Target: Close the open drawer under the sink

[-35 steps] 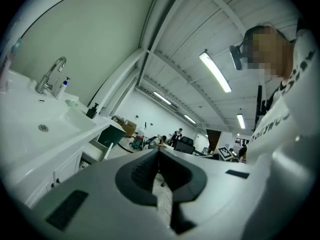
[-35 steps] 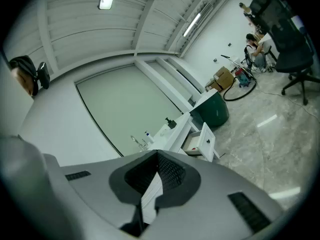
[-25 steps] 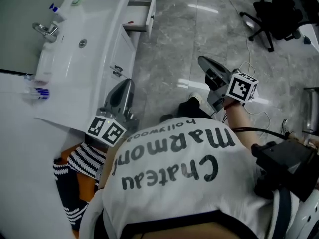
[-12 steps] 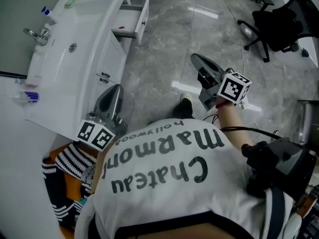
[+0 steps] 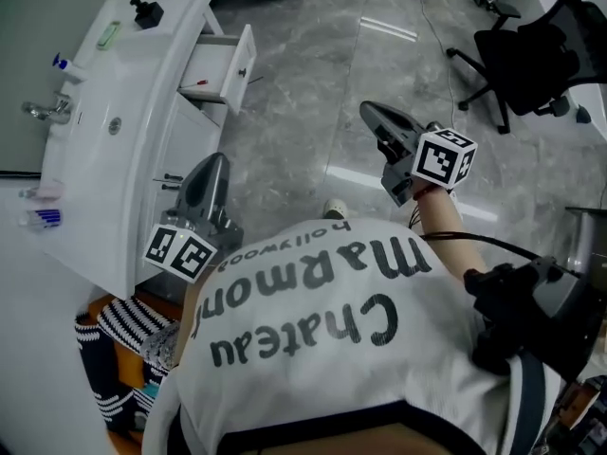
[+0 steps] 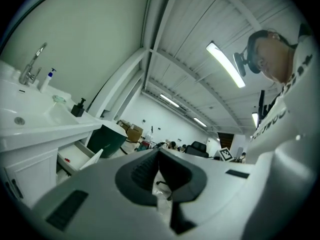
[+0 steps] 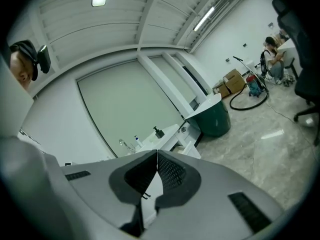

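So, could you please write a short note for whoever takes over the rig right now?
Left gripper: shut, empty, beside the sink, short of the drawer.
Right gripper: shut, empty, over the floor, away from the sink.
The drawer is pulled out under the sink's far end; neither gripper touches it.
Done: nothing yet.
Left to do: reach the drawer front and push it in.

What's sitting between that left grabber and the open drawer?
Nothing loose. In the head view, only the white cabinet front and grey floor separate the left gripper from the drawer.
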Demonstrator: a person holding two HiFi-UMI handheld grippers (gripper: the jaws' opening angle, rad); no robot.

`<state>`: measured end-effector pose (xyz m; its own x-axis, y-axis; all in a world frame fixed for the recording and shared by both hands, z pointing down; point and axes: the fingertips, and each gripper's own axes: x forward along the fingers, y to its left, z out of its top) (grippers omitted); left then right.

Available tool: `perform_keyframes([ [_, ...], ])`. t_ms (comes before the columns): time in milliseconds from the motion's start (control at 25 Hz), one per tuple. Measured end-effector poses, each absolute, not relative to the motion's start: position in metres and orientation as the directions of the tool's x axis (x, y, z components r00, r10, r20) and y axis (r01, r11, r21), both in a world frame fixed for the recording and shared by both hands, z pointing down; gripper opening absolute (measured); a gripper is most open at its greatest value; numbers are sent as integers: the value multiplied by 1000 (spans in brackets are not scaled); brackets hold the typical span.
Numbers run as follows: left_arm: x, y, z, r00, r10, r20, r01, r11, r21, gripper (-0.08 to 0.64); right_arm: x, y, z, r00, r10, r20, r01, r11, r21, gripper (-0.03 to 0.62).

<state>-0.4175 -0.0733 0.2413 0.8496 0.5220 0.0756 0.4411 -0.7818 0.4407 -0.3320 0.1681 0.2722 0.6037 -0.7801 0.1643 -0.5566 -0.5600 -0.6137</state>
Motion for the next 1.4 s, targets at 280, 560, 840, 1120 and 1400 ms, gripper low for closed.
perform_keyframes([
  [280,-367,-4,250,857,511,68,422,-771,477,10,-290,232,273,577,-800,166,-581,-544,-605,12],
  [560,-331,49,256,817,571,79,473,-743,473,9,-287,269,285,592,-786,181,-542,-554,-632,12],
  [840,-302,63,255,763,644,47,553,-689,469,10,-296,268,290,644,-745,171,-507,-584,-634,12],
  [1120,-253,104,262,731,680,61,575,-660,483,10,-258,315,289,702,-694,159,-458,-611,-645,12],
  [1400,-170,121,264,704,708,55,605,-639,474,10,-185,330,295,705,-688,172,-429,-607,-669,12],
])
